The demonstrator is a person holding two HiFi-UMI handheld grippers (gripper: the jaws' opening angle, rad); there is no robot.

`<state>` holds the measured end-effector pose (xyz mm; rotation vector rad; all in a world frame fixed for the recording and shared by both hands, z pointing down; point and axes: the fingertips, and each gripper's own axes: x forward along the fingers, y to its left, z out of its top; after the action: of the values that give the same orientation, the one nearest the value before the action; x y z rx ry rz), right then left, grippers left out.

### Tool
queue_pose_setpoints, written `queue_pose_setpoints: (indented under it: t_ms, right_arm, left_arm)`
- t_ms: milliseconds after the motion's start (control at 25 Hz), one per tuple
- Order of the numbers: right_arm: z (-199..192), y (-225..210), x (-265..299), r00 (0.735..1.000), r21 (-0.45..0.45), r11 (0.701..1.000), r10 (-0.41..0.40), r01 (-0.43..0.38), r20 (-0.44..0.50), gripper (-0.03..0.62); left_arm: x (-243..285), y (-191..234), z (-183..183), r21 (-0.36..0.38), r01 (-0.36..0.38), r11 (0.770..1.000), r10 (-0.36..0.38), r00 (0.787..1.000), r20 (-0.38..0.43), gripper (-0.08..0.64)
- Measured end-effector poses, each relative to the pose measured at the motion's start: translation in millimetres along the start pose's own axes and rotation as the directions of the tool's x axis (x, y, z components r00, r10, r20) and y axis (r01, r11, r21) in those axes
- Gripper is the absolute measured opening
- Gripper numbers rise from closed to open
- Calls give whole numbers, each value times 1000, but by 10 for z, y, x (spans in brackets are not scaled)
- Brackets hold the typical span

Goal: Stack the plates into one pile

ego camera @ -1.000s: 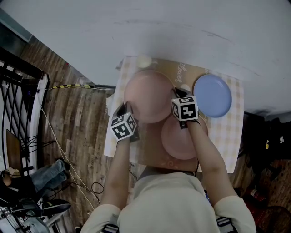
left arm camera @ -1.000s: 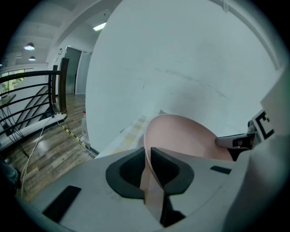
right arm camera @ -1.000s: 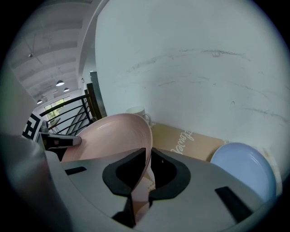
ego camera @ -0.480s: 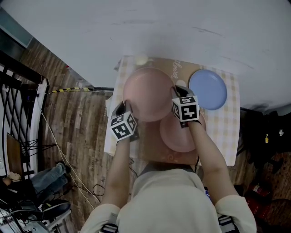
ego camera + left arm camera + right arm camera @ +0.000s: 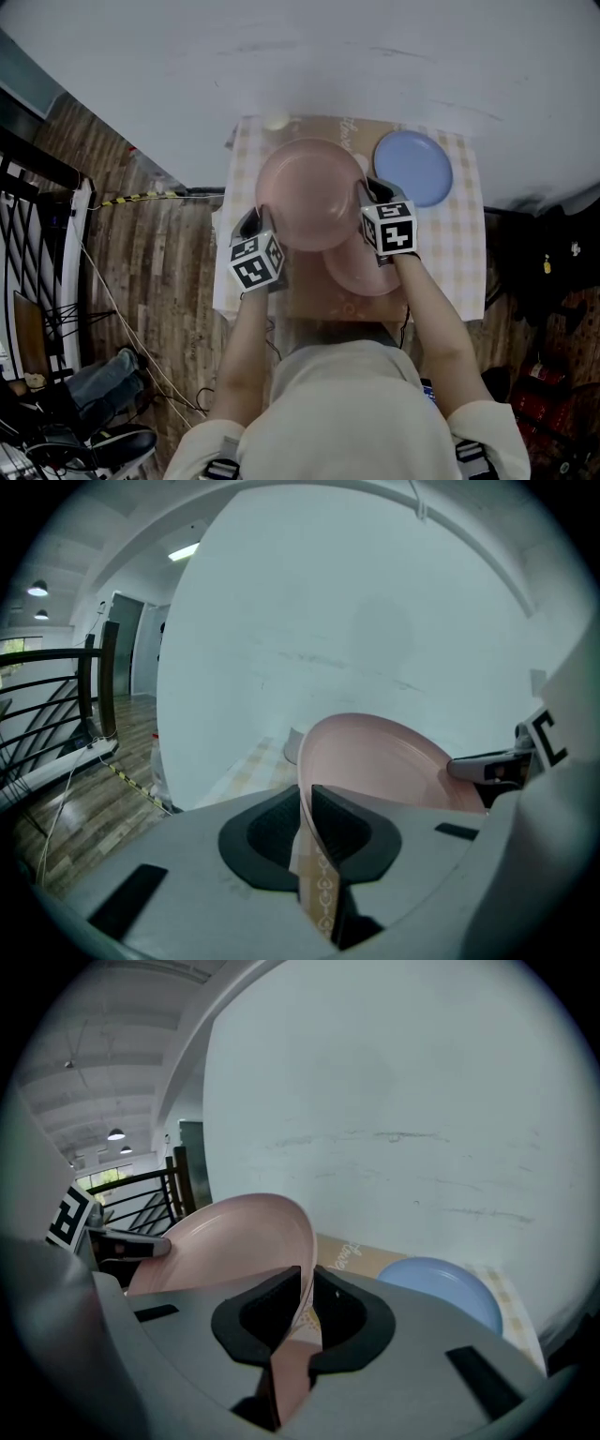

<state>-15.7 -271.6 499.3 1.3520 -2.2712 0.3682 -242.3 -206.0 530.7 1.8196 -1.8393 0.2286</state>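
Observation:
A large pink plate [image 5: 309, 192] hangs above the table, held at opposite rims by both grippers. My left gripper [image 5: 260, 223] is shut on its left rim, which shows clamped between the pads in the left gripper view [image 5: 309, 822]. My right gripper [image 5: 371, 195] is shut on the right rim [image 5: 307, 1312]. A second pink plate [image 5: 367, 272] lies on the table below and to the right, partly hidden by the held plate and my right hand. A blue plate [image 5: 412, 167] lies at the far right [image 5: 441, 1288].
The plates rest on a brown mat [image 5: 309, 300] over a checked cloth [image 5: 461, 253] on a small table against a white wall. A small white cup [image 5: 277, 122] stands at the far left corner. Wood floor and a black railing [image 5: 37, 216] lie to the left.
Both grippers have raised the pink plate higher off the table, still shut on its rims. It now covers more of the second pink plate.

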Motion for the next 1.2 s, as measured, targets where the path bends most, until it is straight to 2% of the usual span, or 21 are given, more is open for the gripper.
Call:
queue_pose_setpoints:
  t_ms: [480, 840, 1200]
  right_arm:
    - [-282, -249, -658, 995, 39, 994, -98, 98, 13, 37]
    - [-709, -549, -1020, 982, 96, 977, -187, 188, -26, 37]
    - [-1109, -743, -1217, 968, 127, 961, -235, 244, -85, 37]
  left_arm:
    - [-202, -500, -199, 71, 121, 990, -118, 992, -44, 37]
    - [-201, -941, -486, 136, 225, 965, -210, 971, -114, 41]
    - [-164, -1218, -825, 184, 282, 942, -246, 949, -196, 49]
